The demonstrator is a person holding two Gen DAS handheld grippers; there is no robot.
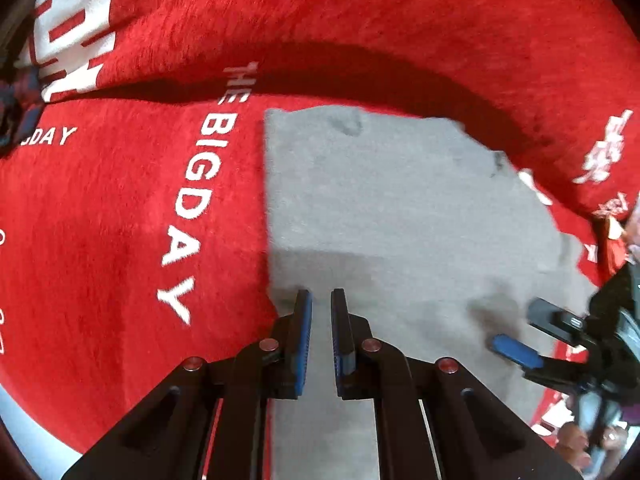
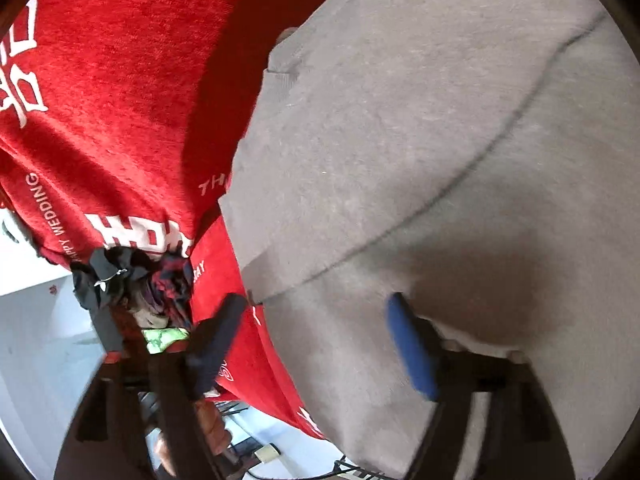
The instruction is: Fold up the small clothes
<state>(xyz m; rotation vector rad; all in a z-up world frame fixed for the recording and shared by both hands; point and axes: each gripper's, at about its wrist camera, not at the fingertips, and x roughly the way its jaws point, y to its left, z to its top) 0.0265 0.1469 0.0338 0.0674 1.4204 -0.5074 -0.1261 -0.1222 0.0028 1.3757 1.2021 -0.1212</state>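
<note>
A grey garment lies spread on a red blanket; a seam crosses it in the right wrist view. My left gripper points steeply down over the garment's near left part. Its blue pads are almost together, and only grey cloth shows in the slit between them. I cannot tell whether any cloth is pinched. My right gripper stands wide open at the garment's edge, one blue pad over the grey cloth, with nothing between the fingers. It also shows at the right of the left wrist view as the right gripper.
The red blanket bears white lettering and rises in a fold behind the garment. A heap of dark clothes sits at its edge beside something green. Pale floor lies beyond the blanket's edge.
</note>
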